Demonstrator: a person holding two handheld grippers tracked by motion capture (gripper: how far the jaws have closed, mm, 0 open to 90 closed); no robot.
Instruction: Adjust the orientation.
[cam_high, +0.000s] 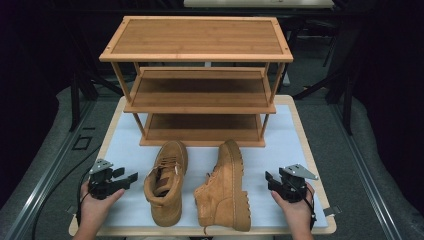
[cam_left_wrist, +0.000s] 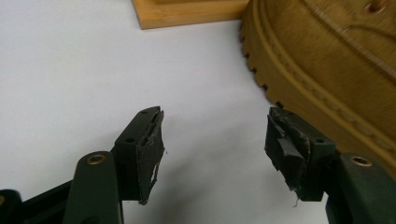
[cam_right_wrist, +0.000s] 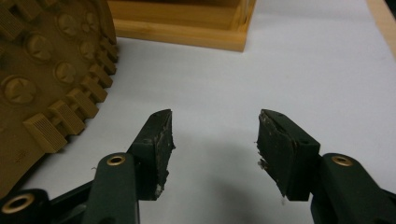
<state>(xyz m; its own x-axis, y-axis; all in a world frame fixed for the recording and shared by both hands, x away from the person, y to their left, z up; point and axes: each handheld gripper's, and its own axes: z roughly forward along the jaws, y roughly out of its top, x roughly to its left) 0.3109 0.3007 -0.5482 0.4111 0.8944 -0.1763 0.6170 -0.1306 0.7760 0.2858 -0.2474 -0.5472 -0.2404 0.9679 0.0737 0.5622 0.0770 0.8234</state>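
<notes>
A: Which step was it?

B: The start, I'd judge. Left gripper had its jaws wide and empty, the upright boot just right of them.

A: And the right gripper?

B: Jaws wide, empty; the tan tipped boot lay left of them, lugged sole facing. Next: close in on a boot for the rack.

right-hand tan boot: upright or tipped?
Tipped. The right tan suede boot lies on its side on the white table cover, its lugged sole facing the right gripper.
</notes>
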